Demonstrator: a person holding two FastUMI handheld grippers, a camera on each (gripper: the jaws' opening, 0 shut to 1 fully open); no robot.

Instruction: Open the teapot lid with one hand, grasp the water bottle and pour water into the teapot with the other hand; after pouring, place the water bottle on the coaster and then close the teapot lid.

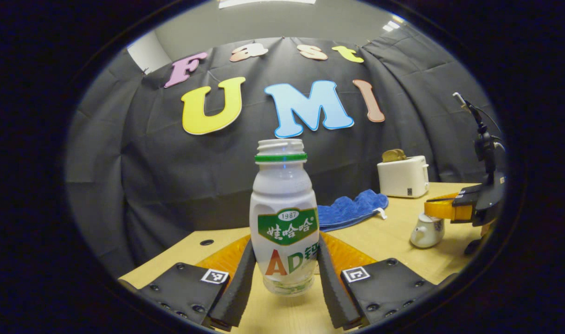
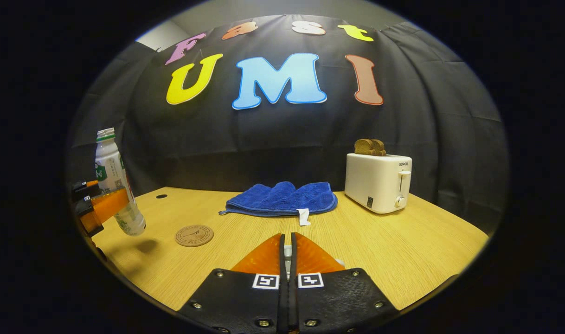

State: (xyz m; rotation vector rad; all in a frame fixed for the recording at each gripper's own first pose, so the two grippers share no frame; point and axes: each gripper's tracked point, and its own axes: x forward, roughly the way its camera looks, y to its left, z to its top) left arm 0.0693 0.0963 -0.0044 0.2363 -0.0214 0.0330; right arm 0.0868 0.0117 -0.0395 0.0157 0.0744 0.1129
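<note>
White plastic, capless and green-ringed at the neck, the water bottle [image 1: 285, 218] stands upright between the two fingers of the left gripper [image 1: 285, 283], which press on its lower body from both sides and hold it lifted off the pale wooden worktop [image 1: 398, 250]. In the right gripper view the same bottle [image 2: 115, 185] hangs clear of the wood, casting a shadow beside the round cork coaster [image 2: 194, 235], which lies bare just to its right. Whether any water is inside cannot be told through the opaque wall; only the clear base shows.

Across the worktop, in the left gripper view, a small white teapot [image 1: 427, 230] sits near the right edge, with the right gripper [image 1: 442, 209] directly above it, touching or almost touching its top; the lid itself is hidden behind that gripper. In the right gripper view, the right gripper [image 2: 287, 253] has its fingers drawn almost together, with a sliver of something pale between them; what they pinch cannot be made out.

Behind, a blue folded cloth [image 2: 282, 198] lies near the middle of the worktop, and a white toaster [image 2: 379, 182] stands to its right with browned slices of toast [image 2: 369, 147] sticking up out of its slots.
</note>
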